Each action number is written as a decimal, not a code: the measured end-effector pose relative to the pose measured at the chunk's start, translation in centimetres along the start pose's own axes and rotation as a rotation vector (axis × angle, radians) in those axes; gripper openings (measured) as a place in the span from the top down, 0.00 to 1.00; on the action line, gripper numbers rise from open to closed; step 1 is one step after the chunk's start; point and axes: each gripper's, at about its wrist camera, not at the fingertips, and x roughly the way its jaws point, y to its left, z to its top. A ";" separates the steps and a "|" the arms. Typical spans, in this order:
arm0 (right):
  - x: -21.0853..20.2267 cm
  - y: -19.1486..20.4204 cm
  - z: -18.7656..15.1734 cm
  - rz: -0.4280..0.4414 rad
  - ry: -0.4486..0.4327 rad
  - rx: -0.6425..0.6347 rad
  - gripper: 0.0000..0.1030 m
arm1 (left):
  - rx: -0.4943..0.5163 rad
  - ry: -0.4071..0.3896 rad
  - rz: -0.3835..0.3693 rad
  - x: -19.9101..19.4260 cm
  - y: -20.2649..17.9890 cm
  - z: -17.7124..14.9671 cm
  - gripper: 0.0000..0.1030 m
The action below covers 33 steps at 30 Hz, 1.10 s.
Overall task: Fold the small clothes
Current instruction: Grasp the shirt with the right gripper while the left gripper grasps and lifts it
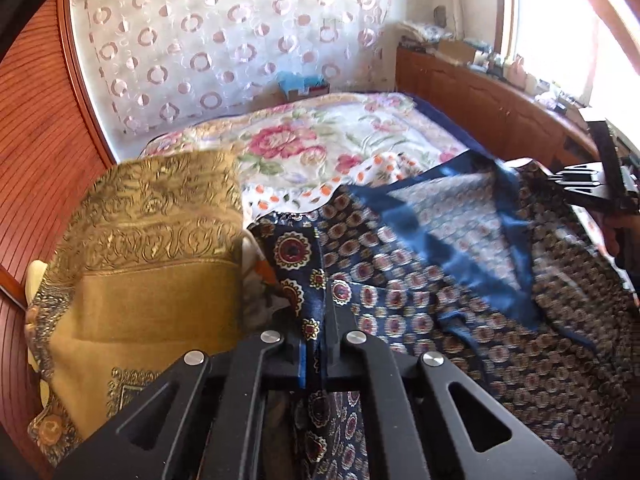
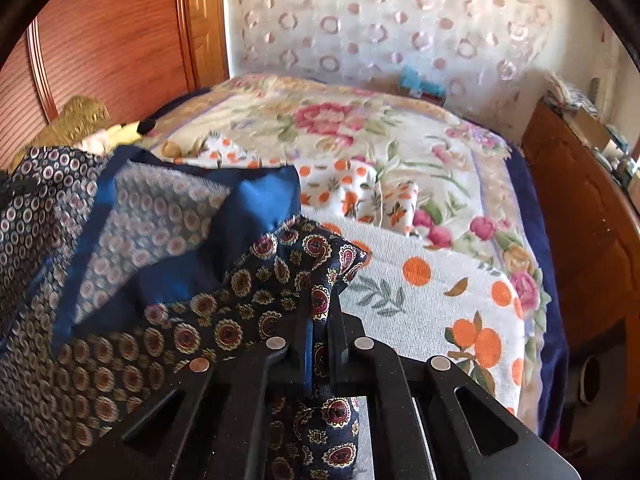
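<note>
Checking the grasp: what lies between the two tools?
In the left wrist view, the navy patterned scarf spans from the left tool to the right tool.

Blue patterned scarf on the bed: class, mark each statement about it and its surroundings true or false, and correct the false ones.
1. Both grippers are shut on the scarf. True: left gripper, right gripper.
2. The scarf lies flat and fully folded. False: it is bunched, with a plain blue border turned over.
3. A gold cloth sits at the scarf's left. True.
4. The bedspread is plain white. False: it is floral.
</note>
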 end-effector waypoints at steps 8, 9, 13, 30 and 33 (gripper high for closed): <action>-6.6 1.9 -0.8 0.028 -0.147 0.008 0.96 | 0.031 -0.094 -0.049 -6.3 -2.4 -1.1 0.96; -7.6 2.1 -1.2 0.034 -0.164 0.004 0.96 | 0.033 -0.103 -0.054 -6.8 -2.5 -1.2 0.96; -11.1 3.0 -3.9 0.046 -0.209 -0.011 0.96 | 0.046 -0.129 -0.069 -9.6 -3.3 -3.3 0.96; -22.2 4.1 -21.8 0.131 -0.225 0.024 0.96 | -0.092 -0.183 -0.073 -17.6 -3.1 -17.9 0.96; -23.3 3.5 -24.9 0.147 -0.201 0.061 0.96 | -0.147 -0.156 -0.067 -17.6 -2.5 -20.5 0.96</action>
